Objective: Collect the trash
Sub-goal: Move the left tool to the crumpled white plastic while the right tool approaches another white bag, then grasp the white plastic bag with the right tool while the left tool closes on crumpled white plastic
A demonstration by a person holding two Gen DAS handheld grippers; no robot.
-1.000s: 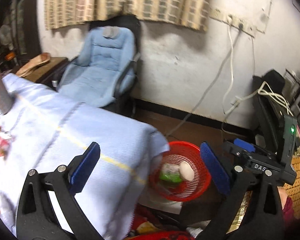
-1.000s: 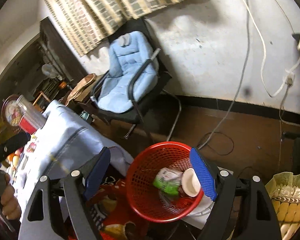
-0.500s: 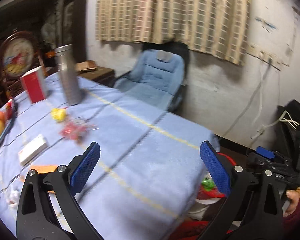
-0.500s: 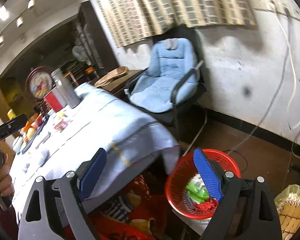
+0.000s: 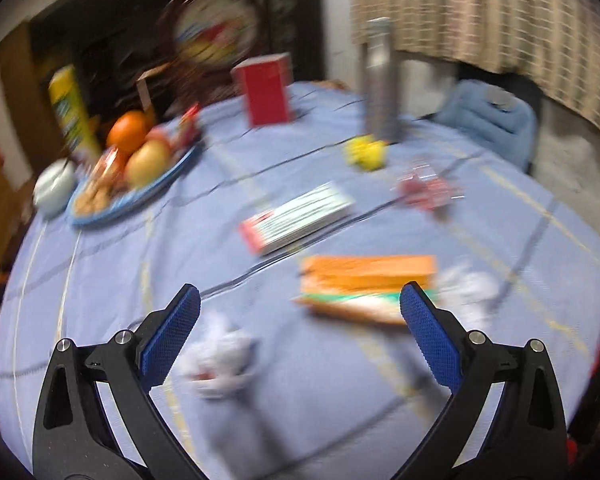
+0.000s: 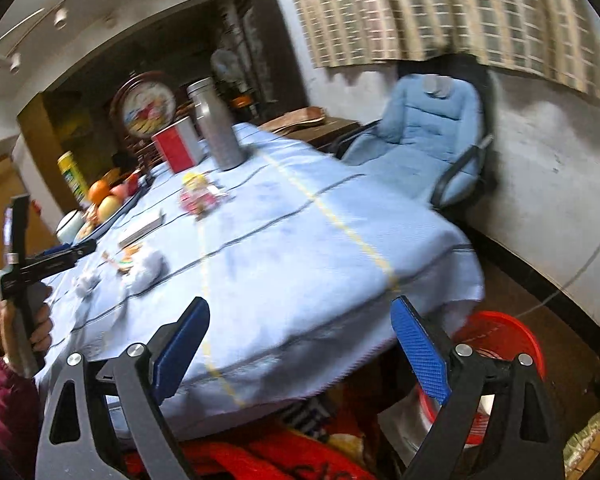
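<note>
Trash, a crumpled tissue (image 5: pixel 220 356), is lying on the cloth just ahead of the left gripper (image 5: pixel 300 320), both it and the right gripper (image 6: pixel 300 344) gaping empty, and a hurried pinch is risking snagging cloth, tugging the bottle (image 5: pixel 378 80) over.

Blue-clothed table (image 5: pixel 284 380): crumpled tissues (image 5: pixel 220 356), orange box (image 5: pixel 368 280), fruit plate (image 5: pixel 128 196), seemingly.

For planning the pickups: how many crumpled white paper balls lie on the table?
2: one paper ball near the left gripper, one beside the orange box. Blur may hide others.
</note>
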